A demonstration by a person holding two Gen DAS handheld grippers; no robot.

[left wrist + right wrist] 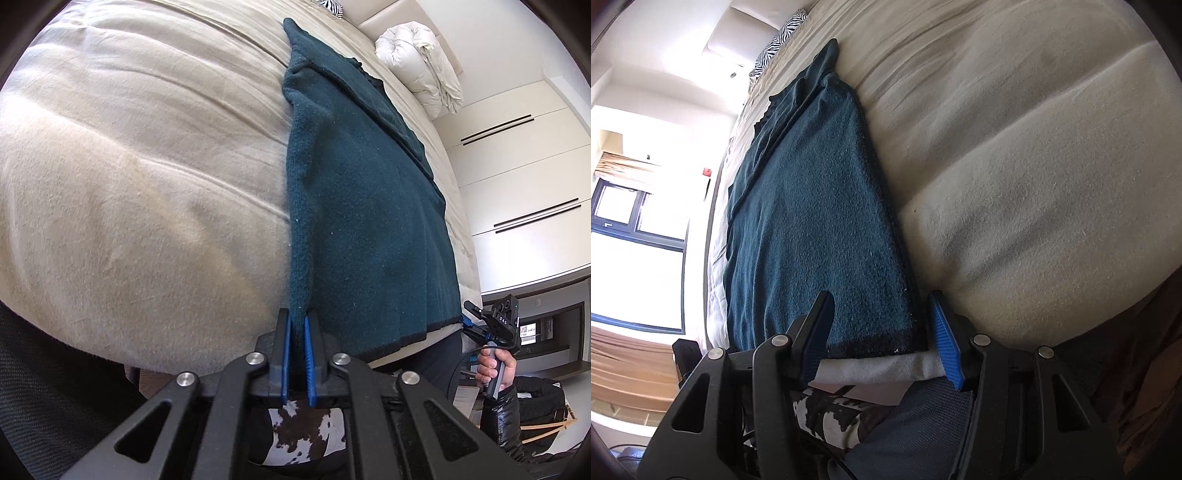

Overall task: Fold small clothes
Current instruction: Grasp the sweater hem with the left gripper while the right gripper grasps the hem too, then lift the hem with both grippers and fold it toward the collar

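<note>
- The dark teal knit garment (pixel 369 206) lies flat on the beige bed cover (pixel 129 166), its long axis running from the near edge of the bed away toward the zebra-print pillow (pixel 779 40) at the far end; sleeves appear folded in over the body.
- The left gripper (pixel 296 332) is pinched nearly closed on the garment's near left corner, and the knit rises in a taut ridge from between its blue pads (pixel 283 354).
- The right gripper (pixel 877 332) stands part open, straddling the garment's near right corner: the dark hem band (pixel 879 347) sits between the jaws, yet neither pad seems to press on it (the right pad lies just off the garment's side edge, over the bed cover).
- Seen from the left wrist, the person's right hand (pixel 495 373) grips its tool handle just beyond the garment's right hem corner.
- Judgement: both grippers are at the hem end, one at each corner, so the coming move likely needs the right jaws to clamp before the hem is carried along the long axis toward the collar end.
- Risk: a lift with only the left corner held would skew the fold.
</note>
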